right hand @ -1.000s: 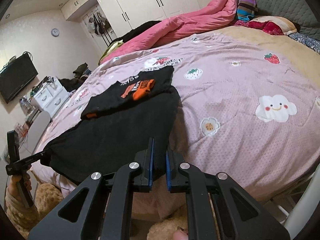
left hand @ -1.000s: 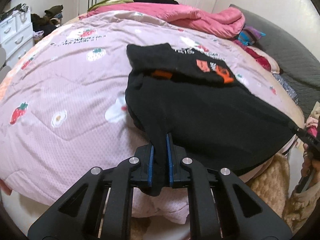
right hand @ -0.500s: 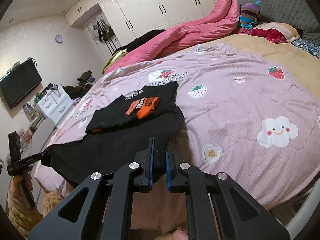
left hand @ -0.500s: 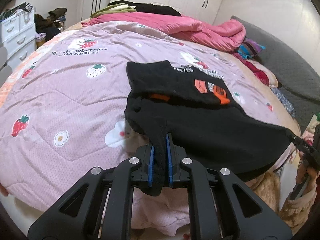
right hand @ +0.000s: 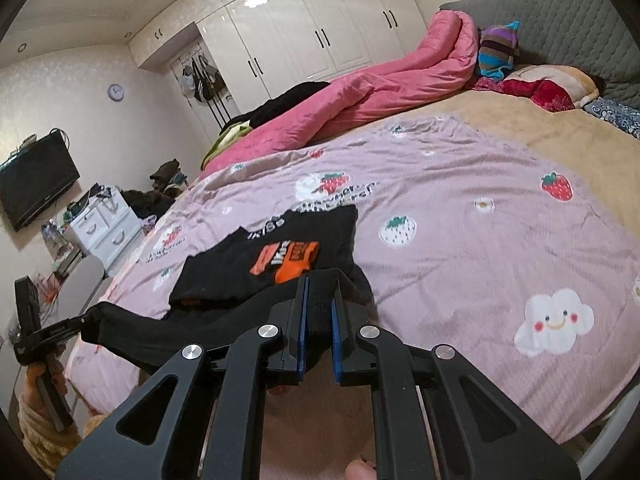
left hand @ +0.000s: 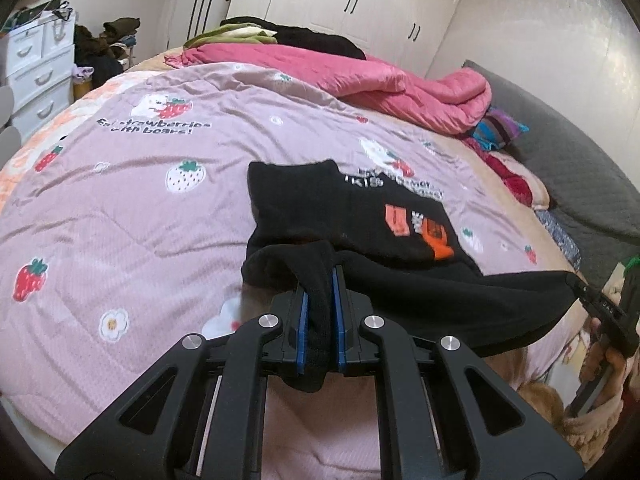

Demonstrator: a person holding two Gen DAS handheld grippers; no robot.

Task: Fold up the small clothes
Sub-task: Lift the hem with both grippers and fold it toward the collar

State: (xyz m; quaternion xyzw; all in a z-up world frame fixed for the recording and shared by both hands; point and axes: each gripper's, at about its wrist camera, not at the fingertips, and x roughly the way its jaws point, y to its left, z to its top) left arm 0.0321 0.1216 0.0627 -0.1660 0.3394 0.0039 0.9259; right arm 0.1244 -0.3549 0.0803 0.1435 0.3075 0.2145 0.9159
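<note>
Left gripper and right gripper each pinching the black garment's near edge above the bedspread.

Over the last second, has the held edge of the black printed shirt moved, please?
Yes: the held edge has been carried forward, toward the orange print, covering more of the black printed shirt.

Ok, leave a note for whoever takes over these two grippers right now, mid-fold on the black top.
Left tool: shut on the black top, at one near corner.
Right tool: shut on the other near corner.
The top's far part, with the orange print, lies on the pink quilt; the near edge hangs stretched between the tools above the bed's edge.
Done: both corners gripped and lifted.
Left: probably carry the near edge forward over the print, lay it flat, release.
</note>
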